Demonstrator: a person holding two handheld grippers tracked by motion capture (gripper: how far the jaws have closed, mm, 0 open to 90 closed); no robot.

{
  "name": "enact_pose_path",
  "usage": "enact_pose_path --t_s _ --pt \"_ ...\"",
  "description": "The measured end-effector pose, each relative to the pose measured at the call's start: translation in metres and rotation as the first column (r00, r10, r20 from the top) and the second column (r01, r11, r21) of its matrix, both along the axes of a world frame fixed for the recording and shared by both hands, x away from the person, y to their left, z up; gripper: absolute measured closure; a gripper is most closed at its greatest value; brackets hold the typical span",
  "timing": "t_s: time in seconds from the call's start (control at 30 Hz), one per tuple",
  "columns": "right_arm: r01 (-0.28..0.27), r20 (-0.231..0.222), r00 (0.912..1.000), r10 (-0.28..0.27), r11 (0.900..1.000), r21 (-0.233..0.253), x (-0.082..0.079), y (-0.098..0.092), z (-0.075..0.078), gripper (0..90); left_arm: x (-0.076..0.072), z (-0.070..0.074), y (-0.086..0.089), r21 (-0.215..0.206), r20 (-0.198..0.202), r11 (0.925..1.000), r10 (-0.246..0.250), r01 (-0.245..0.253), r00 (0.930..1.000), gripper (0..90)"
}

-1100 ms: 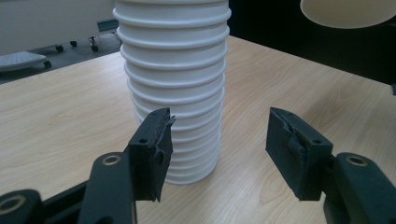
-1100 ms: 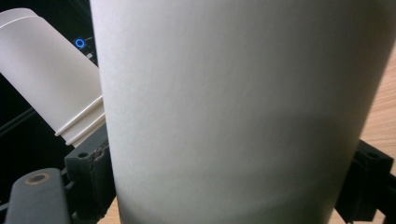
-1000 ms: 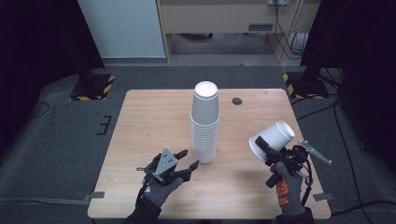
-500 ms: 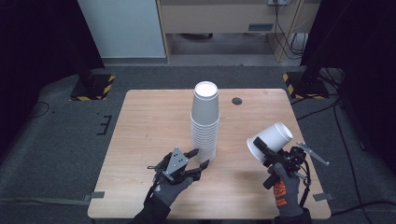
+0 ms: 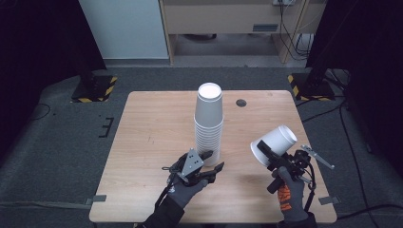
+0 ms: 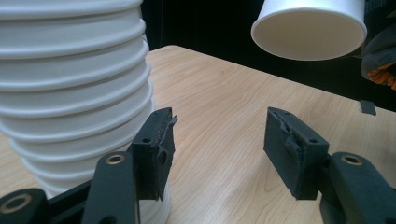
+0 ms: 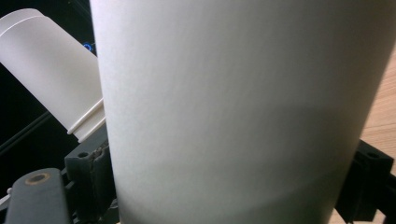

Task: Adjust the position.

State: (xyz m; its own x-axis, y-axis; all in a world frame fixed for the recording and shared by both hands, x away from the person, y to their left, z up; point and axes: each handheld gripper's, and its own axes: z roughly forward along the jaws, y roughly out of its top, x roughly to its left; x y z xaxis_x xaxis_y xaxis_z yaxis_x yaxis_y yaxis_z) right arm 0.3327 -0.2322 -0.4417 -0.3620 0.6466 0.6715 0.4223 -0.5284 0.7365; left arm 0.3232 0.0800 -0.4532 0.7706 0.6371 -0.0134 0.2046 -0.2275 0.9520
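Cup (image 7: pixel 233 107) clamped between right gripper's (image 5: pixel 272 159) jaws.

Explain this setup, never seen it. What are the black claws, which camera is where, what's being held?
No robot here: a person in gloves holds a two-jaw claw in each hand. The high view looks down on a wooden table. Each other picture comes from a camera riding on one claw, looking along its black jaws.

On the table stands a tall stack of white cups, upside down, and a small dark disc. The left claw sits open beside the foot of the stack, gripping nothing. The right claw is shut on a single white cup, held tilted above the table.
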Motion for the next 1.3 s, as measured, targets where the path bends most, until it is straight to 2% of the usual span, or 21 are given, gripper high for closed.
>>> enact_pose_path --t_s 0.2,0.43,0.77,1.1,1.3 --pt "-0.006 -0.002 1.0 0.006 1.0 0.001 0.0 0.0 0.0 13.4 0.002 0.001 -0.01 -0.011 -0.001 0.9997 -0.02 0.02 0.9998 43.1" --pt "-0.015 -0.004 0.9999 0.015 1.0 0.007 0.0 0.002 -0.001 13.4 0.006 -0.001 -0.021 0.002 0.007 0.9995 -0.031 0.031 0.9995 44.3" --pt "-0.017 -0.008 0.9998 0.017 1.0 0.008 0.0 0.002 -0.002 13.4 0.014 -0.011 -0.046 -0.026 0.01 0.9981 -0.055 0.056 0.9984 45.4" --pt "-0.021 -0.012 0.9997 0.022 1.0 0.017 0.0 0.003 -0.003 13.4 0.029 -0.014 -0.059 -0.069 0.029 0.9963 -0.049 0.051 0.9984 46.3" --pt "-0.025 -0.016 0.9995 0.026 0.999 0.02 0.001 0.003 -0.003 13.4 0.034 -0.013 -0.063 -0.076 0.038 0.9953 -0.058 0.06 0.9976 46.5"
